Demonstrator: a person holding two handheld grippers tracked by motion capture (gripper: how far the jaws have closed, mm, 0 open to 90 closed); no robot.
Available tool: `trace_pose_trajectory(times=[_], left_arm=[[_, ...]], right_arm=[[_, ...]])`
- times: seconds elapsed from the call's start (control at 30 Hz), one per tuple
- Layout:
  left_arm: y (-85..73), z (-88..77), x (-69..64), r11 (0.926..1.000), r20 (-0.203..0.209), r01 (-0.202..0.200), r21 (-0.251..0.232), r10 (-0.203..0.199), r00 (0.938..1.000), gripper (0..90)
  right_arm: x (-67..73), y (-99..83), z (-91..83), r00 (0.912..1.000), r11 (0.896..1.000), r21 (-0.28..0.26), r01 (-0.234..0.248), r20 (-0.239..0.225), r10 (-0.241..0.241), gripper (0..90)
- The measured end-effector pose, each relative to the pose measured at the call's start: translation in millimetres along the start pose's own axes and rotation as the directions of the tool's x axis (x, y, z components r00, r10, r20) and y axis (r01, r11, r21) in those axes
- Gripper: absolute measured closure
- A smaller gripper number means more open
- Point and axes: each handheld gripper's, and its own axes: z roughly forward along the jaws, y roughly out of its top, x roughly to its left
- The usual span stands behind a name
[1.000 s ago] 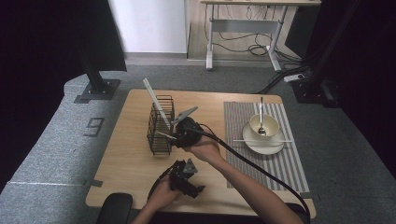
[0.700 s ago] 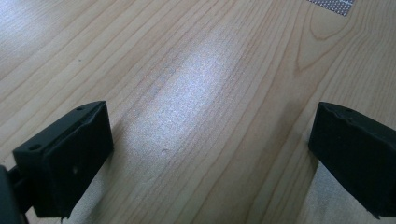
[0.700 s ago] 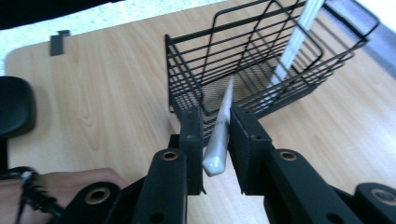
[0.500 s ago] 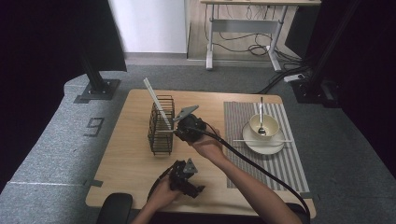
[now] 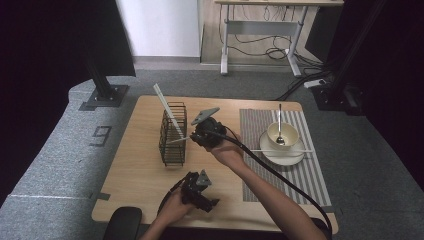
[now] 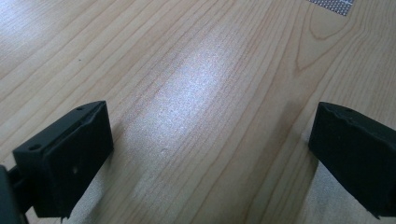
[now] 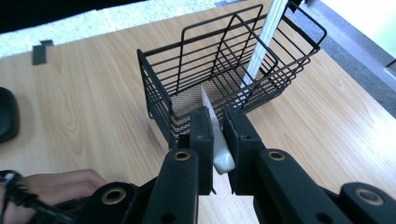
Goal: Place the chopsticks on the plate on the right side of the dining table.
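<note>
The right hand-held gripper (image 7: pixel 214 140) has just closed on a white chopstick (image 7: pixel 211 122) at the wire basket's (image 5: pixel 175 134) 3 o'clock rim. Gripped near its end, the chopstick could pivot and snag the wires, or tip the basket. The left hand-held gripper (image 5: pixel 200 189) rests wide open on the bench (image 6: pixel 196 84).

White chopstick (image 7: pixel 215 140) (tip over black wire basket (image 7: pixel 196 70)), tilted

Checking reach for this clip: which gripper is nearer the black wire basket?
Right. The right gripper sits at the wire basket rim; the left gripper rests near the table's front edge.

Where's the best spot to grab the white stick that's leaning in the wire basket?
Grip the white stick on its free upper end, coming from above the basket. It leans out past the rim, while its lower part sits behind the wires.
</note>
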Motion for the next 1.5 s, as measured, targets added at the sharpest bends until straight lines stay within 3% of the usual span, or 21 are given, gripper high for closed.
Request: trace_pose_trajectory(times=[0.3, 0.73, 1.5], left_arm=[[0.0, 0.1, 0.0, 1.0, -0.002, 0.002, -0.002, -0.002, 1.0, 0.0], [0.0, 0.1, 0.0, 1.0, -0.002, 0.002, -0.002, -0.002, 1.0, 0.0], [-2.0, -1.9, 4.0, 1.0, -0.004, 0.006, -0.004, -0.006, 1.0, 0.0]], right_arm=[[-13.4, 0.8, -22.7, 0.9964, 0.999, -0.025, -0.042, -0.074, 0.04, 81.4], [-20.9, 3.4, -44.4, 0.9919, 0.997, -0.048, -0.055, -0.117, 0.049, 81.5], [-40.3, 8.2, -102.0, 0.9903, 0.99, -0.11, -0.088, -0.117, 0.075, 81.5]])
